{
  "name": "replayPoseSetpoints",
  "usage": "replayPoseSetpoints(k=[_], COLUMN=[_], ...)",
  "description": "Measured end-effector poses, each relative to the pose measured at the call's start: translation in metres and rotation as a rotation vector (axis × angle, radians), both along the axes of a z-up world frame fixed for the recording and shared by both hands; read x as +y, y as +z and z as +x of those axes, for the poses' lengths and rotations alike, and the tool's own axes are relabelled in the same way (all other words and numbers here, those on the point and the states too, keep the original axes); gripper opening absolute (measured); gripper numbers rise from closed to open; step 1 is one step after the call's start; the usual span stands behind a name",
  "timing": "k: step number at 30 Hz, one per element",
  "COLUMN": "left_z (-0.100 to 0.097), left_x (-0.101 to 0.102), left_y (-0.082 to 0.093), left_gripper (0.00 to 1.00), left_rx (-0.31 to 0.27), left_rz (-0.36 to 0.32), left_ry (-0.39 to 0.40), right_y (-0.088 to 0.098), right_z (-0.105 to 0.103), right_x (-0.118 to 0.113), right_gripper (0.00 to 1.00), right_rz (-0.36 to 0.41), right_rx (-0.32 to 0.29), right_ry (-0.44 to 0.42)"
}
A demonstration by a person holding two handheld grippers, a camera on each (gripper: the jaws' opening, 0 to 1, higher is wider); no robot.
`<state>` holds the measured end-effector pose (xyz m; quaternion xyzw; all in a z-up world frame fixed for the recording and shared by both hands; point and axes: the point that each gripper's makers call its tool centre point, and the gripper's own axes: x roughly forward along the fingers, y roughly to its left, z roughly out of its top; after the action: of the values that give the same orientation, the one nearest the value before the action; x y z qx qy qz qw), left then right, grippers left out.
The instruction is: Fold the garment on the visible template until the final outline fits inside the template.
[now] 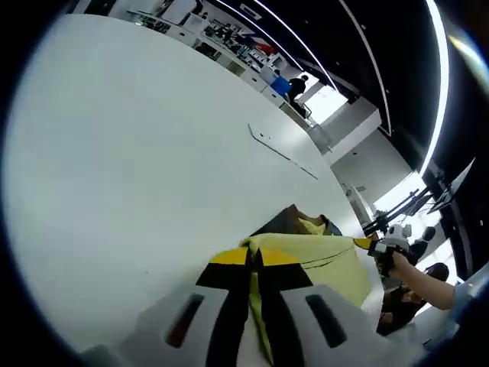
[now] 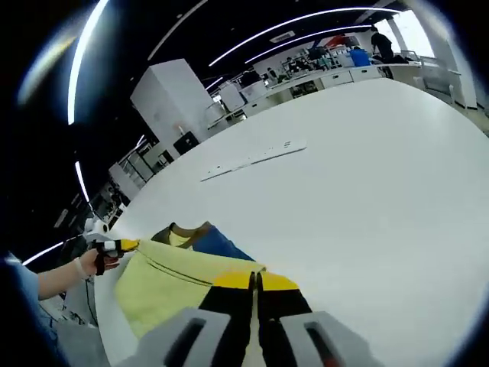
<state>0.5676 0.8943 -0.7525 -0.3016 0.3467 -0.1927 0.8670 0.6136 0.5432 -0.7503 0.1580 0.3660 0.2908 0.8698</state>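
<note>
A yellow garment (image 1: 321, 264) with a dark blue part and a collar (image 1: 299, 222) hangs stretched above the white table (image 1: 137, 168). My left gripper (image 1: 254, 258) is shut on one corner of it, yellow tips pressed together. The right gripper (image 1: 367, 245) comes in from the right, holding the opposite corner. In the right gripper view my right gripper (image 2: 254, 280) is shut on the yellow garment (image 2: 164, 283), whose blue part (image 2: 221, 243) and collar (image 2: 183, 231) show behind. The left gripper (image 2: 122, 246) holds the far corner at the left. A pale template strip (image 1: 281, 153) (image 2: 252, 160) lies far off on the table.
A person's hand (image 2: 90, 264) and forearm (image 1: 428, 284) hold the far grippers. Desks with equipment (image 2: 321, 73) line the back of the room, where another person (image 1: 296, 88) stands. A white pillar (image 2: 172, 103) rises behind the table.
</note>
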Motion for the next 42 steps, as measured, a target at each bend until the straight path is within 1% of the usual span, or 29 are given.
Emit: replayPoseSetpoints(k=[3, 5, 7, 13, 14, 15, 20, 25, 26, 28, 29, 30, 31, 32, 33, 34, 35, 36, 37, 38, 39, 40, 41, 42], left_z=[0.000, 0.001, 0.000, 0.001, 0.001, 0.000, 0.001, 0.003, 0.003, 0.004, 0.006, 0.006, 0.008, 0.007, 0.009, 0.014, 0.015, 0.016, 0.016, 0.015, 0.014, 0.013, 0.011, 0.008], left_x=[0.000, 0.001, 0.001, 0.003, 0.004, 0.003, 0.005, 0.008, 0.008, 0.007, 0.007, 0.004, 0.003, 0.006, 0.008, 0.010, 0.014, 0.014, 0.014, 0.015, 0.016, 0.016, 0.015, 0.014], left_y=[-0.005, -0.008, -0.009, -0.009, -0.009, -0.009, -0.009, -0.010, -0.010, -0.009, -0.007, -0.003, 0.004, 0.004, 0.009, 0.016, 0.018, 0.023, 0.028, 0.031, 0.033, 0.036, 0.038, 0.037], left_gripper=[0.00, 0.00, 0.00, 0.00, 0.00, 0.00, 0.00, 0.00, 0.00, 0.00, 0.01, 0.02, 0.03, 0.05, 0.09, 0.14, 0.22, 0.28, 0.33, 0.39, 0.44, 0.50, 0.57, 0.63], left_rx=[0.000, 0.007, 0.010, 0.001, -0.008, -0.018, -0.020, -0.025, -0.031, -0.067, -0.098, -0.140, -0.174, -0.154, -0.183, -0.232, -0.246, -0.276, -0.301, -0.315, -0.335, -0.353, -0.372, -0.373], left_rz=[0.027, 0.031, 0.026, 0.036, 0.050, 0.066, 0.067, 0.074, 0.084, 0.116, 0.136, 0.140, 0.126, 0.131, 0.136, 0.155, 0.180, 0.196, 0.201, 0.218, 0.252, 0.269, 0.296, 0.314], left_ry=[-0.012, -0.014, -0.010, -0.016, -0.025, -0.031, -0.031, -0.033, -0.040, -0.073, -0.087, -0.115, -0.117, -0.110, -0.113, -0.118, -0.113, -0.123, -0.137, -0.150, -0.174, -0.190, -0.220, -0.247], right_y=[-0.004, -0.009, -0.011, -0.014, -0.015, -0.014, -0.013, -0.014, -0.013, -0.013, -0.013, -0.011, -0.009, -0.004, -0.002, 0.000, 0.001, 0.003, 0.003, 0.006, 0.008, 0.009, 0.009, 0.009], right_z=[-0.002, -0.003, -0.005, -0.007, -0.008, -0.007, -0.010, -0.010, -0.011, -0.012, -0.013, -0.014, -0.014, -0.012, -0.010, -0.009, -0.009, -0.011, -0.011, -0.011, -0.011, -0.012, -0.013, -0.015], right_x=[0.002, 0.001, 0.002, 0.002, 0.003, 0.004, 0.003, 0.003, 0.004, 0.006, 0.008, 0.011, 0.011, 0.013, 0.012, 0.010, 0.010, 0.011, 0.010, 0.009, 0.009, 0.008, 0.007, 0.007], right_gripper=[0.00, 0.00, 0.00, 0.00, 0.00, 0.00, 0.00, 0.00, 0.00, 0.00, 0.00, 0.02, 0.08, 0.20, 0.28, 0.33, 0.35, 0.34, 0.35, 0.37, 0.39, 0.40, 0.40, 0.39], right_rz=[-0.024, -0.034, -0.046, -0.064, -0.082, -0.098, -0.112, -0.102, -0.109, -0.111, -0.109, -0.110, -0.108, -0.100, -0.116, -0.157, -0.166, -0.179, -0.191, -0.211, -0.224, -0.238, -0.265, -0.279], right_rx=[-0.002, 0.010, 0.008, 0.008, 0.000, -0.026, -0.023, -0.016, -0.018, -0.019, -0.025, -0.049, -0.044, -0.059, -0.079, -0.109, -0.120, -0.134, -0.133, -0.151, -0.169, -0.176, -0.184, -0.187], right_ry=[0.011, 0.010, 0.007, 0.010, 0.024, 0.035, 0.031, 0.021, 0.024, 0.034, 0.041, 0.070, 0.060, 0.056, 0.059, 0.074, 0.085, 0.115, 0.120, 0.134, 0.149, 0.163, 0.187, 0.206])
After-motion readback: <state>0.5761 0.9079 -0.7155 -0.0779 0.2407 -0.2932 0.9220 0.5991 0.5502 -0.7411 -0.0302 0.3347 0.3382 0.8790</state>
